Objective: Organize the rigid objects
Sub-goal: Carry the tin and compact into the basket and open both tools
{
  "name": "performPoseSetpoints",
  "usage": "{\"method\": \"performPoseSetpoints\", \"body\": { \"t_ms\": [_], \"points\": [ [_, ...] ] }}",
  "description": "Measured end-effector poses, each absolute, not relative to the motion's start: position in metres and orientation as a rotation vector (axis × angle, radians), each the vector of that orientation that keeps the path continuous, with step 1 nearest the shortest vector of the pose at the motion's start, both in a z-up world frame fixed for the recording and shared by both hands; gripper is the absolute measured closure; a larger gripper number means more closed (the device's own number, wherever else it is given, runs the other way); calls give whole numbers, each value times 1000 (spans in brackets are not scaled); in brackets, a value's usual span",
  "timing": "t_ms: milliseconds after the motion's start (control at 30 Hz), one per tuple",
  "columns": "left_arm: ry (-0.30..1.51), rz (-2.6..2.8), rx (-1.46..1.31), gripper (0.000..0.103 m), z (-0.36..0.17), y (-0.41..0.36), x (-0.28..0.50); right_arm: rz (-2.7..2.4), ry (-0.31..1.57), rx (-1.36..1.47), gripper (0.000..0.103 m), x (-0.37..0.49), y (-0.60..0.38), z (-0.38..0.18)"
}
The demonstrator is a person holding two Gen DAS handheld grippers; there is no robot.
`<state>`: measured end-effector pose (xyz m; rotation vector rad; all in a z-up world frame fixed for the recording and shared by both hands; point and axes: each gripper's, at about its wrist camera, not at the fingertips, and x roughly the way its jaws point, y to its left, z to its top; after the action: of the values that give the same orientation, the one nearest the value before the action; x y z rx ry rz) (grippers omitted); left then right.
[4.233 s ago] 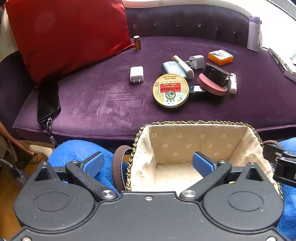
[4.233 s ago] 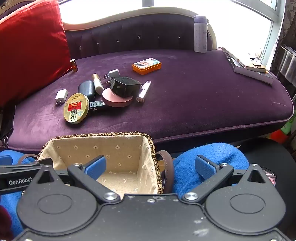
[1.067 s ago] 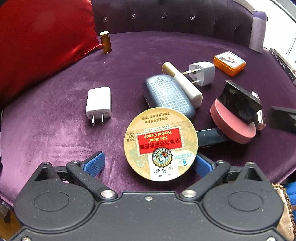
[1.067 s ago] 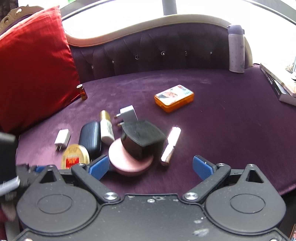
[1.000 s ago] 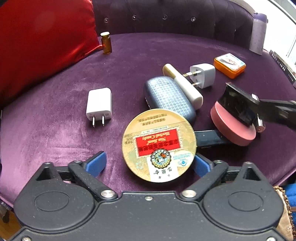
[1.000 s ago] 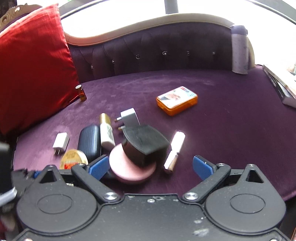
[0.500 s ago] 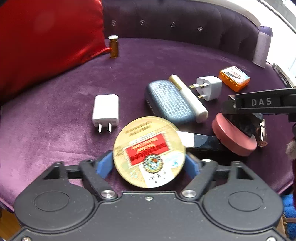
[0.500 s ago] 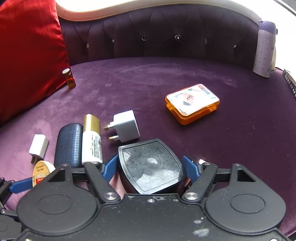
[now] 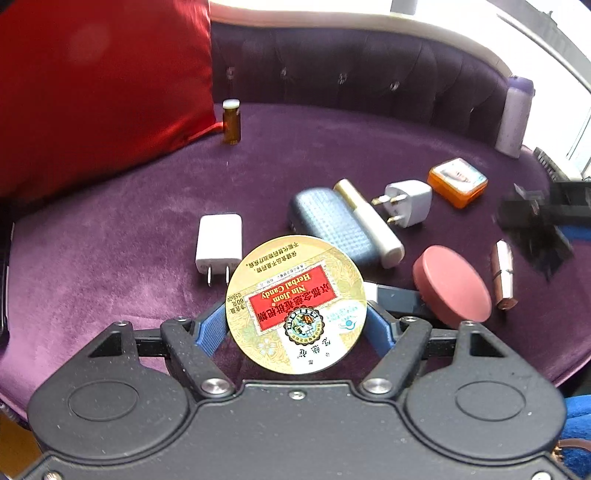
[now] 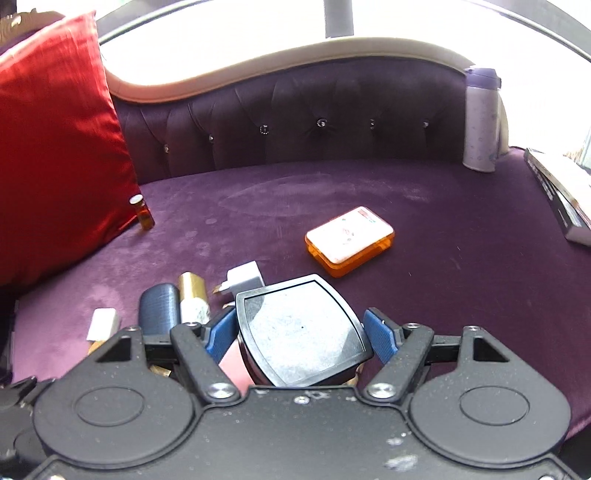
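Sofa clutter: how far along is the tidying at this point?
Nothing looks put away yet. In hand: the left gripper clamps the round herbal candy tin, and the right gripper clamps the black square compact. Left on the purple sofa seat: white USB charger, blue textured case, white tube, travel plug, orange box, pink round case, lipstick, amber vial.

Purple tufted sofa with cream trim, red cushion at its left, bright window glaring behind.
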<state>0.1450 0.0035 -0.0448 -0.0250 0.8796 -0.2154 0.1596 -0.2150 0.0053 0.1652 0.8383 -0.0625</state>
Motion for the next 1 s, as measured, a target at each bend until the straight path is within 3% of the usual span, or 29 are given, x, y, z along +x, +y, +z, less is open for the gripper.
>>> {"method": "performPoseSetpoints", "body": {
  "t_ms": [400,1000],
  "points": [
    [773,-280,96,31,-2,-4,87,-18,896,203,29,52,-212,-1],
    [972,-256,129,31,17,-11,-3,1,938,304,29,-42,-215,22]
  ]
}}
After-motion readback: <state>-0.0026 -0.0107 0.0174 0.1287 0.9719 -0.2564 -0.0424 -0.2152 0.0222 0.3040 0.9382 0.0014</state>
